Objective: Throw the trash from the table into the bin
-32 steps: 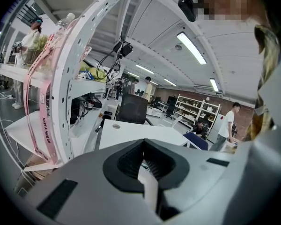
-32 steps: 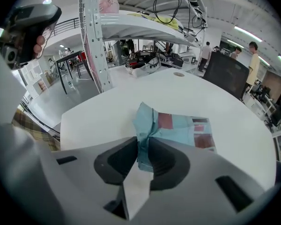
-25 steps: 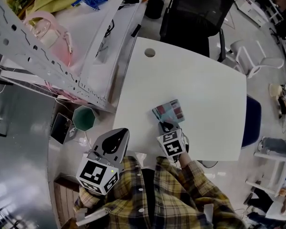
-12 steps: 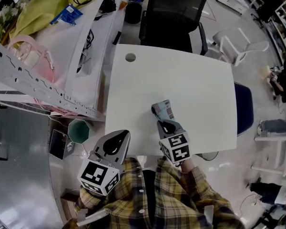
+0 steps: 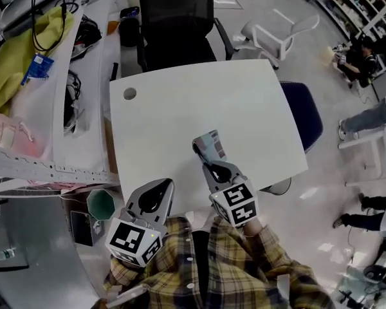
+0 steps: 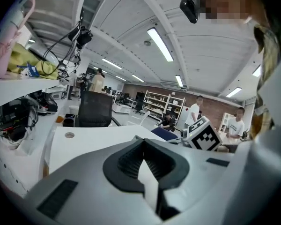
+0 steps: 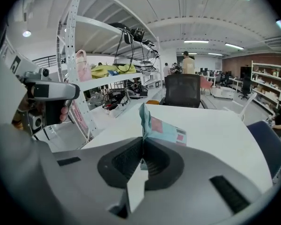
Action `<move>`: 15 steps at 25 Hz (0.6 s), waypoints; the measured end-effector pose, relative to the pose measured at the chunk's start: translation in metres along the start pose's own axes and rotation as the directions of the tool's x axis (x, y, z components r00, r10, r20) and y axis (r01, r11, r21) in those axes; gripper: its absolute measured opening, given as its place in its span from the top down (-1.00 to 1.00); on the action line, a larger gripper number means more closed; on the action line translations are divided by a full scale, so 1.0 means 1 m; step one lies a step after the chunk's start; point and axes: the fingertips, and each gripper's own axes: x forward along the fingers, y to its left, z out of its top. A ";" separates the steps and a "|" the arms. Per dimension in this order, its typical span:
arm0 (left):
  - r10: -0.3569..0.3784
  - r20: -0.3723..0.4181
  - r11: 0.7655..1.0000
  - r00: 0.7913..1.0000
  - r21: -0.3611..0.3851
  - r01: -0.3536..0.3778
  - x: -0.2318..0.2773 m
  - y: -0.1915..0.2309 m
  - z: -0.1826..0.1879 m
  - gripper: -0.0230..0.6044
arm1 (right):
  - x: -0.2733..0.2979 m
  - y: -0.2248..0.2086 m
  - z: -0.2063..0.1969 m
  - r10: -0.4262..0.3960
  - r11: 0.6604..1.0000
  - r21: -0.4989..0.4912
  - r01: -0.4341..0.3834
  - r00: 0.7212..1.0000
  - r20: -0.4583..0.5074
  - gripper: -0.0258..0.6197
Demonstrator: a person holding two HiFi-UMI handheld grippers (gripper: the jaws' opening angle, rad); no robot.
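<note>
While aloft, wrapper [image 5: 209, 147] near table [image 5: 180, 108] edge

Yellow-black plaid shirt [image 5: 206, 269]; grey left tool [image 5: 162, 183], right tool [image 5: 204, 161]; black-white marker cubes [image 5: 134, 240].

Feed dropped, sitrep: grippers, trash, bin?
Right gripper jaws shut on teal wrapper, above white table. Left gripper shut, empty. Green bin on floor, table's left; path looks open.

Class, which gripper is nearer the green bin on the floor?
Left. The left gripper is beside the bin; the right gripper, gripping a packet, is farther off above the table.
</note>
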 end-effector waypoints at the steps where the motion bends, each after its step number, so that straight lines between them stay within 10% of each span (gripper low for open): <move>1: -0.012 -0.003 1.000 1.000 0.007 0.012 0.005 -0.006 0.001 0.90 | -0.006 -0.005 -0.001 -0.006 1.000 0.013 0.006 1.000 0.006 0.92; 15: -0.163 -0.047 0.984 0.985 0.068 0.166 0.103 -0.164 -0.002 0.90 | -0.150 -0.124 -0.052 -0.136 0.986 0.109 0.127 0.987 0.082 0.92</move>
